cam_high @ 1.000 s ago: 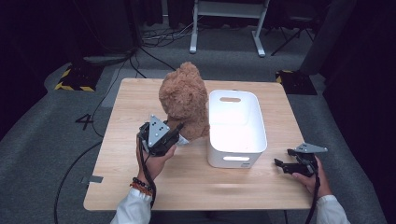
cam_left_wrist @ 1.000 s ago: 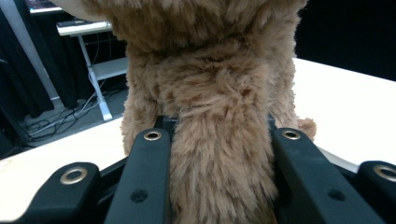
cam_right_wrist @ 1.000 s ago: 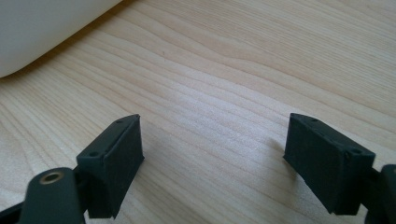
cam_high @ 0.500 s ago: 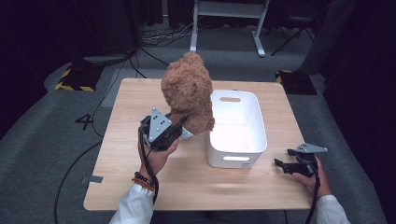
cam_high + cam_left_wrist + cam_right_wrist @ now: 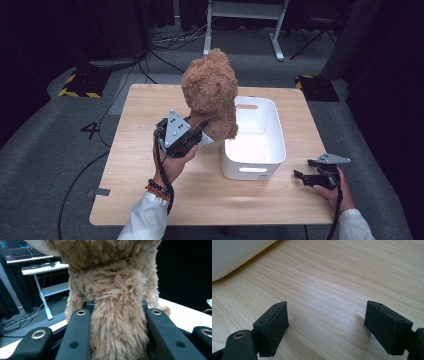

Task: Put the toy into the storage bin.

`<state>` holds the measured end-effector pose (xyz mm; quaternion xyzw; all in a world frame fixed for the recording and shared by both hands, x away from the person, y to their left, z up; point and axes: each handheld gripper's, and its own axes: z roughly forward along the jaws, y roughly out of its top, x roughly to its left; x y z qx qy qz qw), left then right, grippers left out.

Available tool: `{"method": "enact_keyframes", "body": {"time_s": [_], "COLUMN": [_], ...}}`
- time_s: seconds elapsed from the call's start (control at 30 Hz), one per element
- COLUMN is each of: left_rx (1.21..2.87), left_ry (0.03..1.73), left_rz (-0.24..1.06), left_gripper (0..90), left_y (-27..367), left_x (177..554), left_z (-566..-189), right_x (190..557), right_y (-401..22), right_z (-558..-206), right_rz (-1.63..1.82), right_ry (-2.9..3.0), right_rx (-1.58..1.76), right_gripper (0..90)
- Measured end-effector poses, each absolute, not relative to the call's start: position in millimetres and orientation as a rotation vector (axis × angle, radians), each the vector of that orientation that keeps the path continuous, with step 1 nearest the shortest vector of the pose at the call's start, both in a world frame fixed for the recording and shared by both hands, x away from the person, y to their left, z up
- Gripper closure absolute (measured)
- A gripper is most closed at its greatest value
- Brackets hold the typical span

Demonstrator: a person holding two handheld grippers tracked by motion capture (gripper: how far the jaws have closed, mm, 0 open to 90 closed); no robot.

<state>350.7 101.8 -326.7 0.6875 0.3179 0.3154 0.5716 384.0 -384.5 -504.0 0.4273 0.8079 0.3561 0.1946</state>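
High view: the left gripper [image 5: 200, 136] is clamped tight on a furry brown teddy bear [image 5: 211, 95]. It pinches a low part of the bear, and the bear hangs up in the air, off the tabletop [image 5: 135, 155]. The bear is just left of the white bin [image 5: 272, 150], and part of its body leans over the bin's left rim. The left gripper is to the left of the bin too, held up by a hand in a white sleeve [image 5: 145, 222].

In the left gripper view, the two black jaws squeeze a thick bit of brown fur between them, and the rest of the bear [image 5: 112, 277] rises right in front.

The right gripper [image 5: 306, 176] rests low by the tabletop, to the right of the bin and near its front corner. Its jaws are wide apart with nothing between them. In the right gripper view, bare wood shows between the jaws, and the bin's white wall [image 5: 234, 255] is at the top left.
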Motion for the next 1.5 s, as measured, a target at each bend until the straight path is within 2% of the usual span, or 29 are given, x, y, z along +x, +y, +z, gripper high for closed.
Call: {"method": "enact_keyframes", "body": {"time_s": [0.77,1.5], "left_rx": [1.619,1.644], "left_ry": [0.663,0.587], "left_rz": [0.725,0.66], "left_gripper": [69.6,69.5], "left_y": [69,29], "left_x": [349,350], "left_z": [-312,-305], "right_x": [384,384], "right_y": [-384,-385], "right_z": [-504,-504], "right_rz": [0.998,1.0], "right_ry": [2.264,2.266], "right_rx": [1.198,1.197], "right_gripper": [19.0,19.1]}}
